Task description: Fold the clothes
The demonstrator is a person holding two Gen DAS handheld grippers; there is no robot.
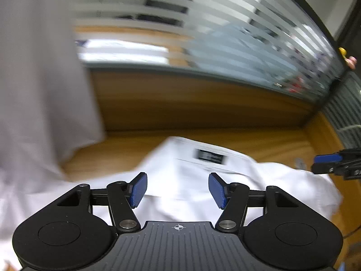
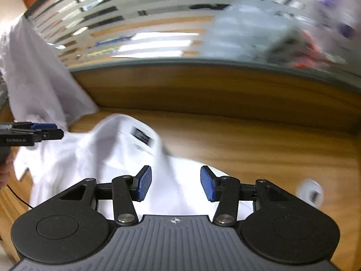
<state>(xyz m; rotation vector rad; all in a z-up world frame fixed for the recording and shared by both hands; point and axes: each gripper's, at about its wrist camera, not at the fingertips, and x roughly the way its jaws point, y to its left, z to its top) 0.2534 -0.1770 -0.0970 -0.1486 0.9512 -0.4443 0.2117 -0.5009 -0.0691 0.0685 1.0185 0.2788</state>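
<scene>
The white shirt (image 1: pixel 198 180) was seen as smooth, matt woven cloth, with a dark sewn label (image 1: pixel 211 155) at its collar. The desk (image 1: pixel 225 140) was shown in warm wood grain with a low sheen. The fingers (image 1: pixel 138 189) of the left gripper (image 1: pixel 178 189) were faced with ribbed blue pads on matt black plastic links held by bright metal pins. The glass partition (image 2: pixel 180 22) behind was glossy, banded with frosted stripes.
</scene>
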